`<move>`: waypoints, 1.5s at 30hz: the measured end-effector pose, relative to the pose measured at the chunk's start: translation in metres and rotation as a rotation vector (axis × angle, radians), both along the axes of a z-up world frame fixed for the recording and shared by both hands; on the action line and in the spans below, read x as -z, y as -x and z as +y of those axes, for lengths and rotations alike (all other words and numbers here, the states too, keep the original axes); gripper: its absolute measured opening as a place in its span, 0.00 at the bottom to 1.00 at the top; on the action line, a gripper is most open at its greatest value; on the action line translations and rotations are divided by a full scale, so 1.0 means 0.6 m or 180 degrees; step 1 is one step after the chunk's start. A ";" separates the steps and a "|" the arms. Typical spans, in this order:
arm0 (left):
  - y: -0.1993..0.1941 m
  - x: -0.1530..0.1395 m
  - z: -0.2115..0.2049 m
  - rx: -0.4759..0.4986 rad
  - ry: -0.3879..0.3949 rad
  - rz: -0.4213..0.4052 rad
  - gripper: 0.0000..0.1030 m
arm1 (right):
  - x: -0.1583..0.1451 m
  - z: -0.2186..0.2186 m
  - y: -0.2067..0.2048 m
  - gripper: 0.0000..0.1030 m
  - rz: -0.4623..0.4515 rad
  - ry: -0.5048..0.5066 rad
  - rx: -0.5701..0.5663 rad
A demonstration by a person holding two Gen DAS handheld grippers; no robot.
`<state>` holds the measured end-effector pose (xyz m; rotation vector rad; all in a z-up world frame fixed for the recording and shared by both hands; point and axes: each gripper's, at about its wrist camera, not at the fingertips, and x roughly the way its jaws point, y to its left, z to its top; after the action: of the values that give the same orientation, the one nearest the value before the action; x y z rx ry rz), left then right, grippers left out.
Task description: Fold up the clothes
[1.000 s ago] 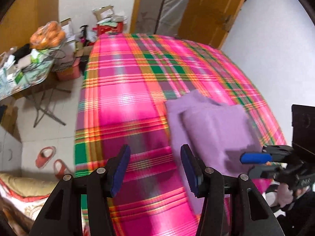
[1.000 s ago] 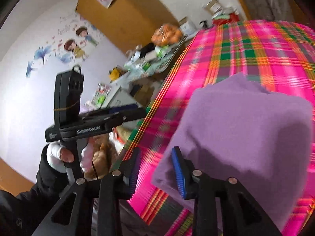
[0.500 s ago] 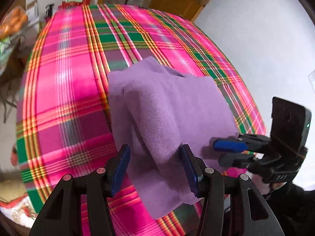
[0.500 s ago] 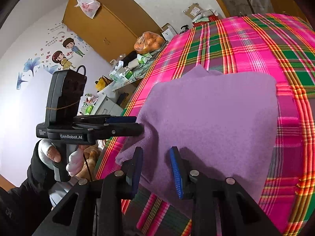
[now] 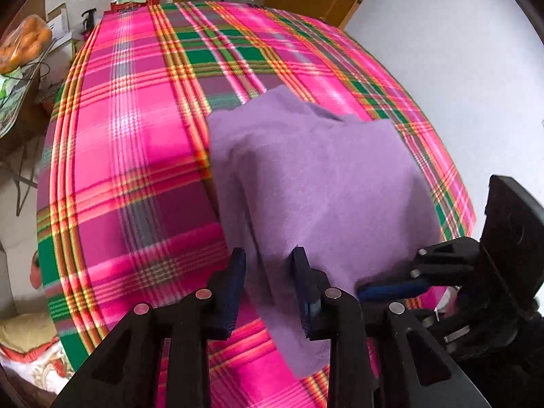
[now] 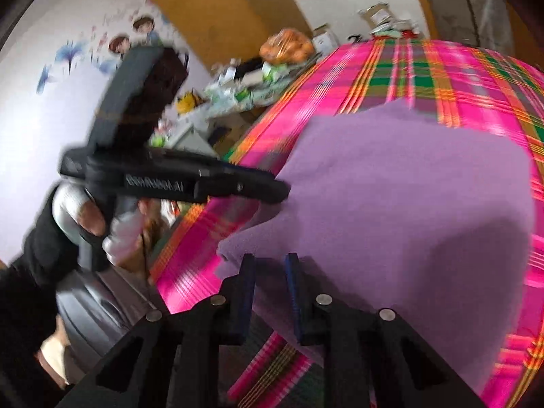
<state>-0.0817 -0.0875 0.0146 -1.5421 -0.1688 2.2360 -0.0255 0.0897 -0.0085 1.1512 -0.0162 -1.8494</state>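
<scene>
Left wrist view: a folded purple cloth lies on a bed covered by a pink, green and orange plaid blanket. Its near edge hangs toward the camera, and a fold of it sits between the two blue-padded fingers of the left tool. The jaws are closing around that fold, but whether the pads already press on it cannot be told. Just to the right of this tool, the right tool reaches in sideways at the cloth's near right corner.

Right wrist view (blurred by motion): the same purple cloth fills the space ahead of the right tool. Its near edge lies between the closing jaws, with a visible gap at the left finger, so no firm grip shows. To this tool's left, the left tool touches the cloth's left corner, held by a hand in a dark sleeve. Beyond it stands a cluttered side table with a bag of oranges.
</scene>
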 end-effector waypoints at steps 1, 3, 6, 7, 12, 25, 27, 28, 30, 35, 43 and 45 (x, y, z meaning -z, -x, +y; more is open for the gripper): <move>-0.001 0.000 -0.005 -0.0022 0.0004 -0.0001 0.28 | 0.004 -0.008 -0.004 0.19 0.0036 -0.0051 -0.0029; -0.004 -0.001 -0.016 -0.0067 0.0012 -0.0001 0.28 | 0.006 -0.015 -0.008 0.19 0.0087 -0.0088 -0.0066; -0.012 -0.019 -0.033 -0.0158 -0.0030 0.0132 0.26 | 0.003 -0.014 -0.009 0.19 0.0117 -0.0086 -0.0093; -0.014 -0.026 -0.036 -0.0176 -0.0082 0.0176 0.26 | 0.001 -0.011 -0.009 0.19 0.0123 -0.0072 -0.0094; -0.030 -0.047 0.003 0.0212 -0.0293 0.0334 0.26 | -0.008 0.010 -0.007 0.17 0.0142 0.0023 -0.0012; -0.070 -0.006 0.047 0.0888 0.0066 0.0082 0.25 | -0.014 0.096 0.005 0.17 0.0144 0.0049 0.0365; -0.078 -0.007 0.041 0.0911 0.0107 0.0062 0.26 | -0.016 0.109 0.012 0.17 0.0156 0.0058 0.0440; -0.083 -0.007 0.039 0.0923 0.0143 0.0055 0.26 | -0.016 0.115 0.016 0.17 0.0158 0.0064 0.0482; -0.085 -0.010 0.037 0.0921 0.0199 0.0053 0.26 | -0.016 0.131 0.025 0.16 0.0144 0.0093 0.0587; -0.069 -0.052 0.028 0.0723 -0.0008 0.0350 0.26 | -0.021 0.156 0.040 0.15 0.0242 0.0193 0.0786; 0.027 -0.055 0.044 0.0315 -0.0108 0.0664 0.26 | -0.034 0.159 0.077 0.15 0.0437 0.0187 0.1010; 0.050 -0.035 0.042 0.0312 0.0011 0.0607 0.26 | -0.036 0.161 0.084 0.15 0.0452 0.0173 0.1056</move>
<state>-0.1119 -0.0621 0.0356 -1.3000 -0.0324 2.2898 -0.0762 0.1862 0.0133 1.0229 -0.1855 -2.2055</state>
